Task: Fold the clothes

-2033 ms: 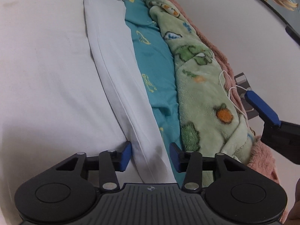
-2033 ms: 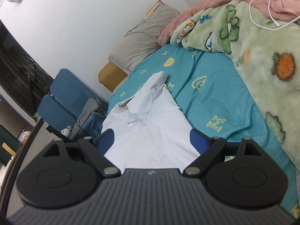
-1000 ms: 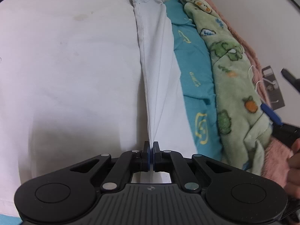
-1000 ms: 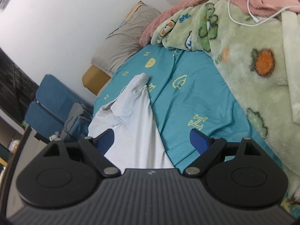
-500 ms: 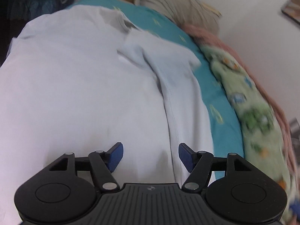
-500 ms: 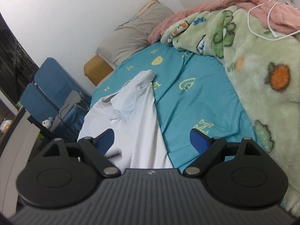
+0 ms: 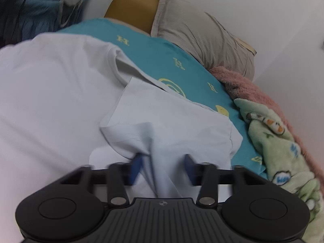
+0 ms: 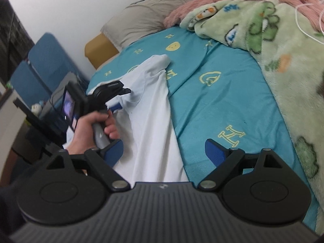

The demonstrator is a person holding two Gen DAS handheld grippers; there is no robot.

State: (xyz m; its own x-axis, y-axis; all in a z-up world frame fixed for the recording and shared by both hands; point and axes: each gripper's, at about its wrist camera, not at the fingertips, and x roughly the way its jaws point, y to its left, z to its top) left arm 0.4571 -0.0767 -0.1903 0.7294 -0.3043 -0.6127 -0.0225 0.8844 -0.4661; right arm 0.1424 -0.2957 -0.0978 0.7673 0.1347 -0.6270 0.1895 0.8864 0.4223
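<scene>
Shirt (image 7: 52,93), white, lies spread on the teal bed sheet (image 7: 174,60) and fills the left and centre of the left wrist view; its right side is folded over, and the sleeve (image 7: 172,121) lies on top in the middle of the frame. The left gripper (image 7: 162,167) sits at the bottom centre with its jaws apart, a raised ridge of the sleeve cloth running between the 2 blue pads without either pad closing on it. In the right wrist view the same gripper (image 8: 116,101) shows at centre left, held in the left hand (image 8: 95,125) over the shirt (image 8: 149,125). The right gripper (image 8: 164,148) is at the bottom of that view, jaws wide apart: the left pad is over the shirt's edge, the right pad over bare sheet (image 8: 218,93). A grey pillow (image 8: 145,12) lies in the upper centre, and a green blanket (image 8: 283,64) covers the right side.
</scene>
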